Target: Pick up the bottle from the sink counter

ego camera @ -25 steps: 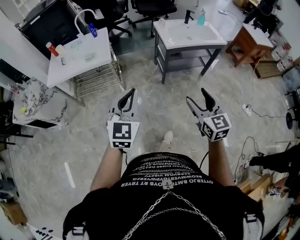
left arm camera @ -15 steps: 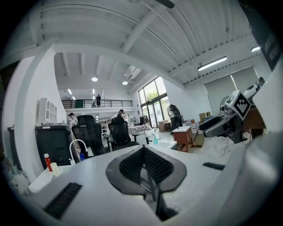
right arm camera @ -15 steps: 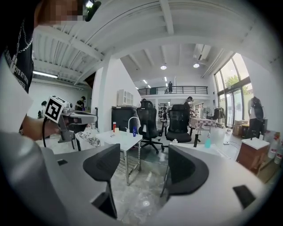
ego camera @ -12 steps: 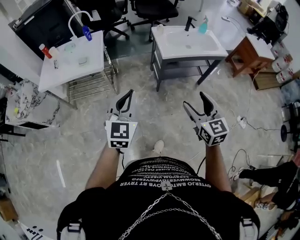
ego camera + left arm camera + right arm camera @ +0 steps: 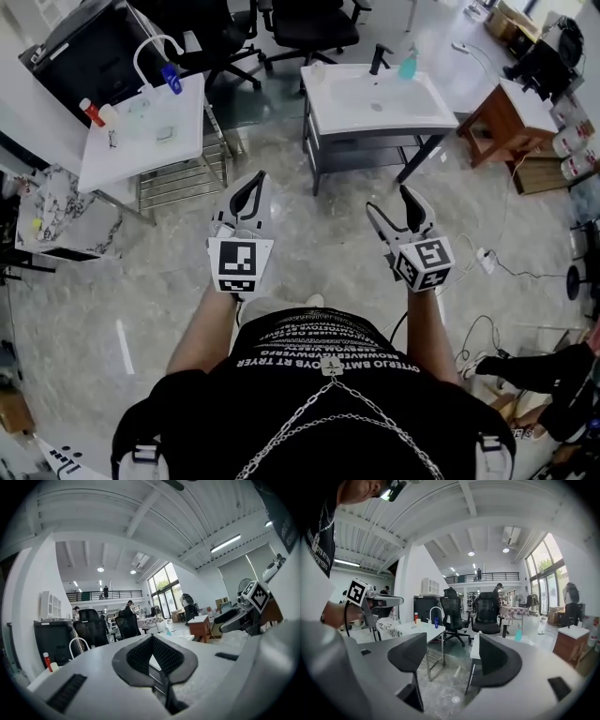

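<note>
A small teal bottle [image 5: 407, 64] stands at the back right of the white sink counter [image 5: 431, 105], next to a black faucet [image 5: 378, 56]. It also shows far off as the teal bottle [image 5: 518, 634] in the right gripper view and as a tiny teal bottle [image 5: 168, 631] in the left gripper view. Both grippers hang in the air over the floor, well short of the counter. My left gripper [image 5: 253, 183] is shut with nothing in it, its pads [image 5: 164, 656] meeting. My right gripper [image 5: 387, 200] is open and empty; its jaws have just been opening.
A second white table [image 5: 112, 150] with a looped tap, a blue bottle [image 5: 170, 78] and a red one [image 5: 86, 111] stands at the left. Office chairs [image 5: 309, 19] sit behind the counter. A wooden cabinet [image 5: 502, 117], floor cables [image 5: 487, 258] and another person [image 5: 553, 366] are on the right.
The person has walked forward, so both grippers are closer to the sink counter, which now sits lower and larger in the head view. The grippers keep their spacing.
</note>
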`<state>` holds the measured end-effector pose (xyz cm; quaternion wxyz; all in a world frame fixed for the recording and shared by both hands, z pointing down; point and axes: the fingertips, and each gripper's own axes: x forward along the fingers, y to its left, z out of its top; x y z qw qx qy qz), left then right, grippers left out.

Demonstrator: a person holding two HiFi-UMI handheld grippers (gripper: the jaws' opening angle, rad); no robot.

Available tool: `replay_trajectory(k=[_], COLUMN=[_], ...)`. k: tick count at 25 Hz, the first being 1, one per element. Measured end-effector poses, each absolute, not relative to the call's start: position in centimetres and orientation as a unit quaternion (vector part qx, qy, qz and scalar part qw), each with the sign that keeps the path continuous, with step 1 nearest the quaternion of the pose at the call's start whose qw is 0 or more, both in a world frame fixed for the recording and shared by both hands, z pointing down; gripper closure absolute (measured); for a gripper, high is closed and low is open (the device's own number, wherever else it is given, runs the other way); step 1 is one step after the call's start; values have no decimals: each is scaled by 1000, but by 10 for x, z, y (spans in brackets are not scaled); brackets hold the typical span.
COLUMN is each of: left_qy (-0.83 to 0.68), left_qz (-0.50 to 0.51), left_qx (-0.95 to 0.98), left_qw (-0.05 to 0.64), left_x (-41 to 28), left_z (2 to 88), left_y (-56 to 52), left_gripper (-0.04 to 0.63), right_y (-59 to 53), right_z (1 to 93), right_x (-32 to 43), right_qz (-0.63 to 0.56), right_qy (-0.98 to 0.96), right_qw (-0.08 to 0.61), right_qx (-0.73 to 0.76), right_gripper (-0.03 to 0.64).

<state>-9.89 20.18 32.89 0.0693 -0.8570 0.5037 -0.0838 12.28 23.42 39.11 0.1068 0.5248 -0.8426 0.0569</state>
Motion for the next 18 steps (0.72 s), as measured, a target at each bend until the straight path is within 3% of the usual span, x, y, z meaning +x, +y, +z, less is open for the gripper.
replay_trajectory(k=[18], left_qy=[488], left_qz=[-110], left_qx=[-865], left_qw=[46], left_x=[-75], left_z=[355], left_y=[132], left_gripper=[591], right_y=[152], right_z=[408], right_x=[132], right_qz=[107], right_qy=[-852], right_qw=[73], right_qx=[508], right_gripper=[291])
